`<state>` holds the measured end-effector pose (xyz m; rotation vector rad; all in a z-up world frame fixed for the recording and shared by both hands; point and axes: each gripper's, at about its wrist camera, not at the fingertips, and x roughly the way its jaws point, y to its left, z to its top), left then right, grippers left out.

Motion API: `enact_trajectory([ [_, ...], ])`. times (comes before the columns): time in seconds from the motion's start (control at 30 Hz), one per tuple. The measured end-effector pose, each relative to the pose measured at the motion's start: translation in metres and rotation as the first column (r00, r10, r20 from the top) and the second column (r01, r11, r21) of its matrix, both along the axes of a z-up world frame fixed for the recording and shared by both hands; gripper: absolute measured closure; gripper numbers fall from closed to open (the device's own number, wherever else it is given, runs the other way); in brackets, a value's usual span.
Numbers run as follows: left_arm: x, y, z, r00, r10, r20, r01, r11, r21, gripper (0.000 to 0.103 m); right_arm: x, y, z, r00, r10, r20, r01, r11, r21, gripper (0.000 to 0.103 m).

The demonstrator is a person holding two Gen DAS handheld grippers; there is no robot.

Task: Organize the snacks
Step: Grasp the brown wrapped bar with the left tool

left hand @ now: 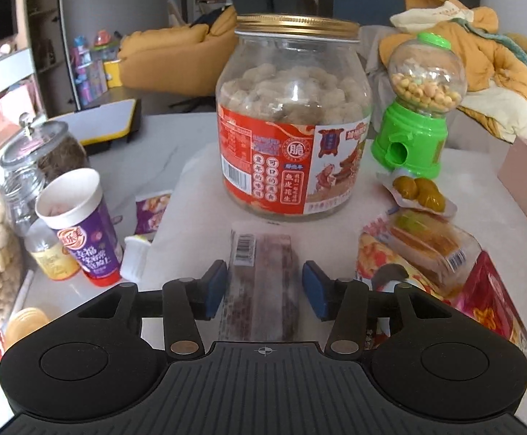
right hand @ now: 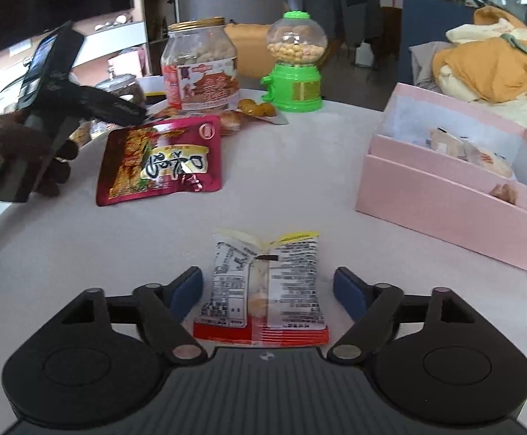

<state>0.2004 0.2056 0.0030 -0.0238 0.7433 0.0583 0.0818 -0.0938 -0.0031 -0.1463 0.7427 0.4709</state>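
The left gripper (left hand: 265, 288) stands with its blue pads apart, a long clear-wrapped snack bar (left hand: 259, 282) lying between them; a slim gap shows on each side, so the pads do not press it. This bar lies on the white table (left hand: 176, 166) just in front of the big peanut jar (left hand: 294, 119) with the gold lid. To the right of the jar stand a green candy dispenser (left hand: 417, 108), a pack of yellow-green fruit (left hand: 421, 190) and a wrapped sandwich (left hand: 430, 243); to its left, a purple cup (left hand: 82, 224).

The right gripper (right hand: 268, 291) is spread wide around a white-and-red snack packet (right hand: 263, 290), clear of both pads. A red noodle pouch (right hand: 161, 159) lies between that packet and the jar (right hand: 200, 63); the pink box (right hand: 455, 181) sits well right of the jar
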Motion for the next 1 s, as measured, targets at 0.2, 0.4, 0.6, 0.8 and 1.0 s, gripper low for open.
enact_trajectory([
  [0.2, -0.037, 0.021, 0.012, 0.998, 0.046, 0.044, -0.038, 0.984, -0.172, 0.06, 0.0, 0.0, -0.001, 1.0, 0.011, -0.001, -0.011, 1.0, 0.001, 0.022],
  [0.4, -0.108, 0.005, 0.048, 0.99, 0.018, 0.139, 0.014, 0.974, -0.227, 0.06, 0.002, 0.001, -0.001, 1.0, 0.026, -0.013, -0.026, 1.0, -0.002, 0.018],
  [0.6, -0.141, -0.07, 0.041, 0.974, -0.177, 0.141, 0.212, 0.931, -0.296, 0.06, 0.001, -0.001, 0.001, 0.998, 0.059, -0.029, -0.06, 0.998, -0.011, 0.018],
  [0.8, -0.148, -0.132, 0.016, 0.972, -0.211, 0.108, 0.232, 0.937, -0.261, 0.059, -0.014, -0.034, 0.006, 1.0, 0.025, 0.001, -0.024, 0.996, -0.091, 0.019],
  [1.0, -0.151, -0.147, -0.007, 0.985, -0.161, 0.066, 0.171, 0.968, -0.181, 0.059, -0.016, -0.078, 0.014, 0.987, -0.158, 0.019, 0.159, 0.976, -0.146, 0.02],
])
